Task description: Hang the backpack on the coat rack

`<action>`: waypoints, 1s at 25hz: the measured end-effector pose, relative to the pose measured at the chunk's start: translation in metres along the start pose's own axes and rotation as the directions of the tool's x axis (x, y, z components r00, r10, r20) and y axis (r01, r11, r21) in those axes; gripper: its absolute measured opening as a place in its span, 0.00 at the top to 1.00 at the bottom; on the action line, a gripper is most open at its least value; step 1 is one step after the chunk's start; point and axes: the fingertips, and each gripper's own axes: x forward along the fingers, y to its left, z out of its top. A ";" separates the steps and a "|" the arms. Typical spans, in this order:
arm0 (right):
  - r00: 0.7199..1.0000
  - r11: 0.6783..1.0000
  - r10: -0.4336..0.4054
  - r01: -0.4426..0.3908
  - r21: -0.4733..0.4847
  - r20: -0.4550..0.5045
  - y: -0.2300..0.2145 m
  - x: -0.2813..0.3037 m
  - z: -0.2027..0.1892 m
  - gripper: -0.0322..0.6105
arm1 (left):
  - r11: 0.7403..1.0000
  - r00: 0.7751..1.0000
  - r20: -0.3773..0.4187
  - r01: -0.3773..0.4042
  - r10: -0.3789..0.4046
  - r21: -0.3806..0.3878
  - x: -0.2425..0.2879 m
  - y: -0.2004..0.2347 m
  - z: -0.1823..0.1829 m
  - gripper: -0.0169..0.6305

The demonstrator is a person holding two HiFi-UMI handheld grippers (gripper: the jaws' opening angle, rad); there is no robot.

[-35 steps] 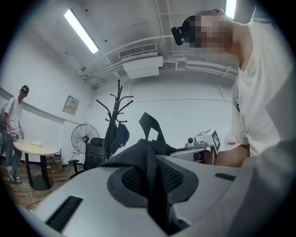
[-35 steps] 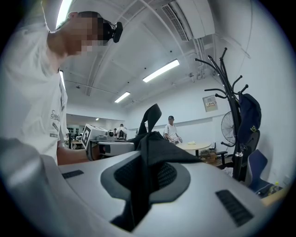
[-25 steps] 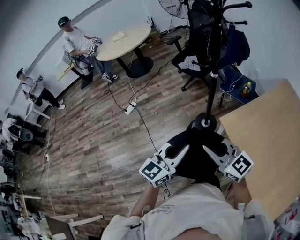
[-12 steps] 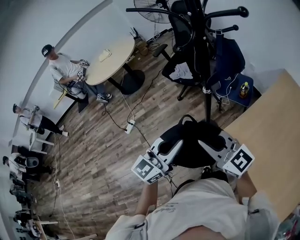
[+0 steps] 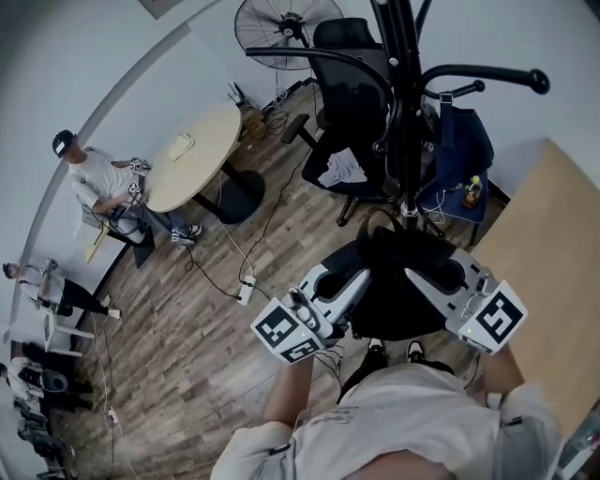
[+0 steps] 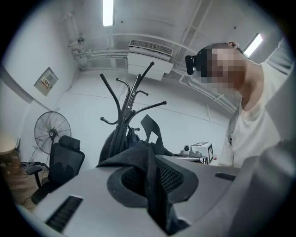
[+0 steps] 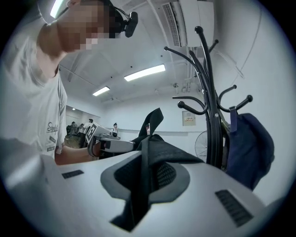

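Holds the backpack (image 5: pixel 394 295) in the air between the left gripper (image 5: pixel 359 278) and the right gripper (image 5: pixel 419 278), in front of the chest and above the wooden floor (image 5: pixel 187 319). Grips it from both sides, with the jaws of each gripper pressed together on a fold of its black fabric, as both gripper views show. Keeps one strap (image 7: pixel 152 118) standing up from the top of the bag. Stands before the coat rack (image 5: pixel 405 122), with the backpack near its pole and not yet on any hook. Finds a dark blue bag (image 5: pixel 466 141) hung on one hook of the rack. Faces an office chair (image 5: pixel 352 103) and a fan (image 5: pixel 281 23) beyond the rack, with a light table (image 5: pixel 548 262) at the right.
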 end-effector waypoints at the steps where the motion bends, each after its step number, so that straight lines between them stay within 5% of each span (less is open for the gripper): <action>1: 1.000 1.000 -0.016 0.017 -0.011 0.008 -0.001 0.001 0.006 0.90 | 1.000 1.000 0.004 0.030 -0.030 0.004 0.001 0.002 0.007 0.90; 13: 0.969 0.970 -0.233 0.238 -0.055 0.081 -0.048 0.023 0.058 0.90 | 0.964 0.972 -0.045 0.234 -0.230 0.125 0.042 0.041 0.072 0.90; 25: 0.944 0.944 -0.330 0.329 0.038 0.023 -0.094 0.028 0.012 0.89 | 0.967 0.969 -0.078 0.242 -0.236 0.075 0.074 0.086 0.033 0.90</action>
